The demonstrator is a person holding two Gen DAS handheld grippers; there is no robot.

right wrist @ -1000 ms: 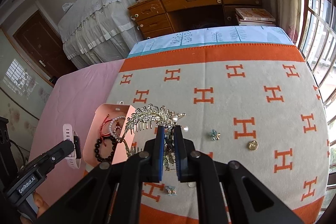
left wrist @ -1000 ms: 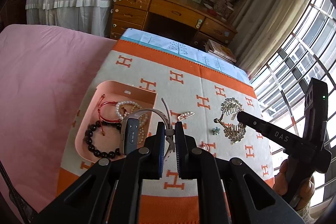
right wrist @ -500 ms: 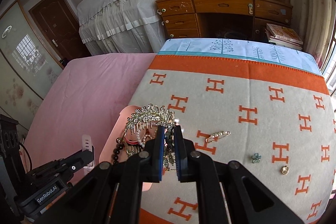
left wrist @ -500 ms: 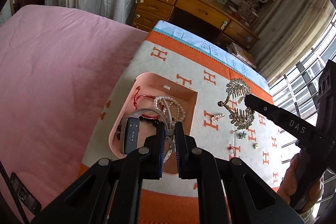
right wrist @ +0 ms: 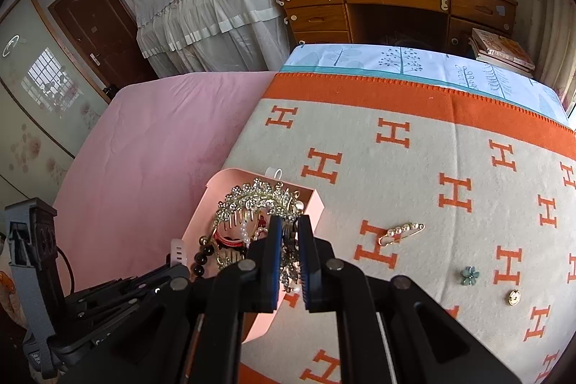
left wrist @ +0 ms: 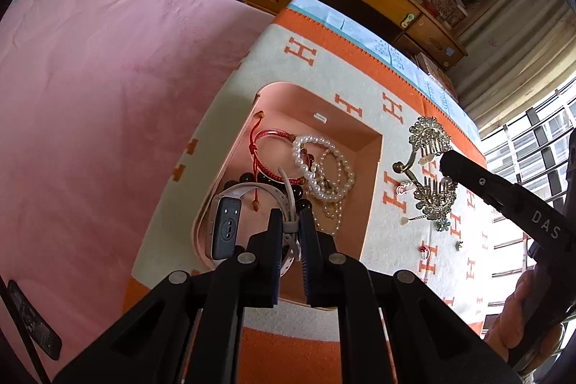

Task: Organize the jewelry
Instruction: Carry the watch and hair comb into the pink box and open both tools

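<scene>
A pink tray (left wrist: 370, 168) on the H-patterned blanket holds a red cord bracelet (left wrist: 266, 150), pearl bracelets (left wrist: 324, 168) and dark beads (left wrist: 248, 177). My left gripper (left wrist: 291, 225) is shut on the strap of a smartwatch (left wrist: 225, 229) and holds it over the tray's near end. My right gripper (right wrist: 288, 233) is shut on a rhinestone hair comb (right wrist: 252, 200), held over the tray (right wrist: 316, 204). In the left wrist view the comb (left wrist: 428, 168) hangs just right of the tray.
Loose on the blanket right of the tray lie a pearl pin (right wrist: 399, 233), a teal flower piece (right wrist: 469, 274), a gold button (right wrist: 514, 297) and a small red ring (left wrist: 424, 249). A pink bedcover (left wrist: 108, 96) lies to the left, a wooden desk (right wrist: 396, 2) beyond.
Both grippers have moved left toward the tray. The watch now hangs over the tray's near end and the comb has come over the tray.
</scene>
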